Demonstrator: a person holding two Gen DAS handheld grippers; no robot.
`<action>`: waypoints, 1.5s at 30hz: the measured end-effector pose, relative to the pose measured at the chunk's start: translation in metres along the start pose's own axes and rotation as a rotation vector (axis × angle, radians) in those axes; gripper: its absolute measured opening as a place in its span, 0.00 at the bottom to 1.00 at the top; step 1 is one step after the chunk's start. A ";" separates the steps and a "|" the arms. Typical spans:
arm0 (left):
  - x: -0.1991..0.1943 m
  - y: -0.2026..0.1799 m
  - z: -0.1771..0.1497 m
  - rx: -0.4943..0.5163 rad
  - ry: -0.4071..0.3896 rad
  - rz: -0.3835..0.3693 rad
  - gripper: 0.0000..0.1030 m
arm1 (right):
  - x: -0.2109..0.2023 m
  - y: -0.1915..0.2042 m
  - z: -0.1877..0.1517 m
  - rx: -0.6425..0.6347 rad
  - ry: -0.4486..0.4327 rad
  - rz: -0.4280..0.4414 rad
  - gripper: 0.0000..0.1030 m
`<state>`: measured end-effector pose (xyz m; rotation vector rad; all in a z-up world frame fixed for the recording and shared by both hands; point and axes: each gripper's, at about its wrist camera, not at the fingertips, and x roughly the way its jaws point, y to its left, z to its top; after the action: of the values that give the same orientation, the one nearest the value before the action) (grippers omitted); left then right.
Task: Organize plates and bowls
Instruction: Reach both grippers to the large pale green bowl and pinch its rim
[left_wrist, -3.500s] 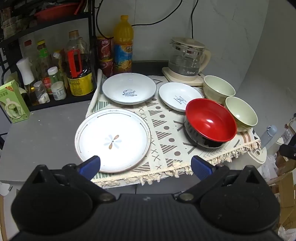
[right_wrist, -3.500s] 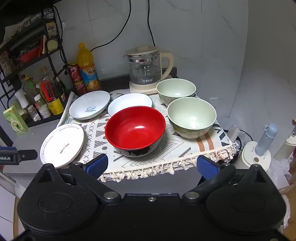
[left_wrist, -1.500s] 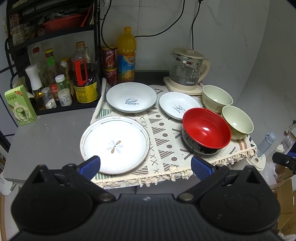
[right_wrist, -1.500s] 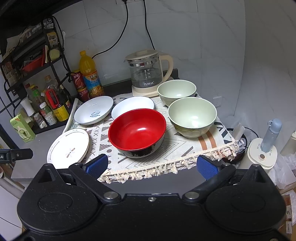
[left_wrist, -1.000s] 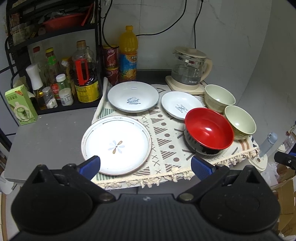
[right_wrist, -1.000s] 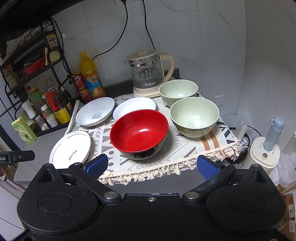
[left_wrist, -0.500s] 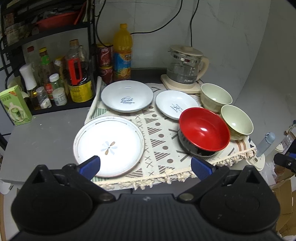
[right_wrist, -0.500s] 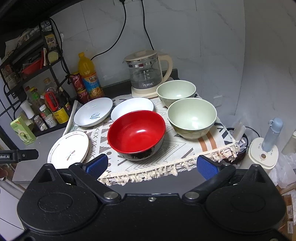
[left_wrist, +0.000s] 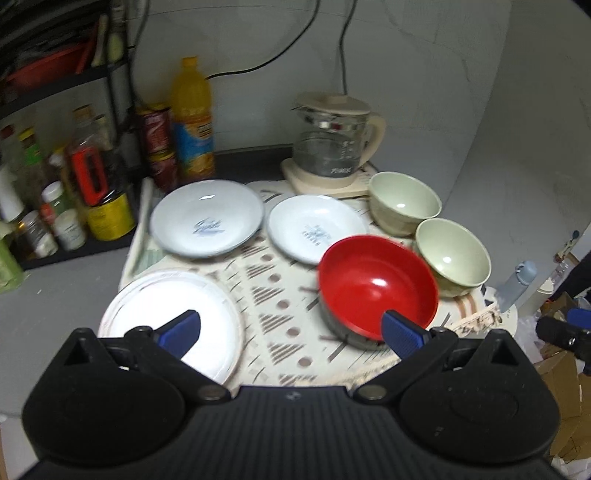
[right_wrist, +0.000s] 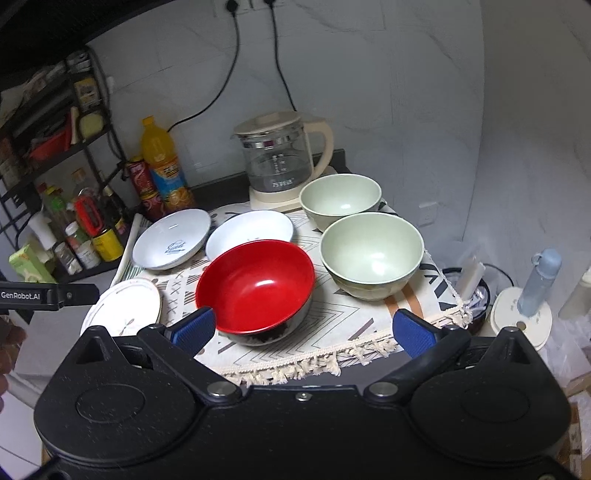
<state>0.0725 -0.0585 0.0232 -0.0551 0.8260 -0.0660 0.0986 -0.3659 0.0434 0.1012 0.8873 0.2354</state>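
Left gripper (left_wrist: 291, 332) is spread wide, holding nothing, hovering over the flower plate (left_wrist: 207, 325) and the patterned cloth (left_wrist: 273, 295). Right gripper (right_wrist: 301, 332) is wide open too, empty, with the red bowl (right_wrist: 255, 286) just ahead. The two green bowls (right_wrist: 371, 253) sit further right.

My left gripper (left_wrist: 291, 332) is a matte black housing with a ribbed centre panel, two round domed covers at 7 and 5 o'clock, and silver pivot screws. Its fingertips (left_wrist: 181, 330) carry textured blue pads. My right gripper (right_wrist: 303, 332) matches, though speckled with dust (a small centre screw shows too). At 9 o'clock in its view, a black bar reads "GenRobot.AI" in white.
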 end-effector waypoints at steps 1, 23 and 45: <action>0.005 -0.002 0.005 0.003 0.003 -0.007 1.00 | 0.003 -0.003 0.002 0.009 0.003 0.011 1.00; 0.124 -0.076 0.095 0.130 0.055 -0.226 0.98 | 0.077 -0.060 0.043 0.117 0.052 -0.167 0.97; 0.224 -0.140 0.129 0.267 0.216 -0.376 0.64 | 0.149 -0.100 0.051 0.250 0.182 -0.222 0.47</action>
<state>0.3133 -0.2133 -0.0433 0.0504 1.0082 -0.5440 0.2451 -0.4260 -0.0561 0.2149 1.0979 -0.0761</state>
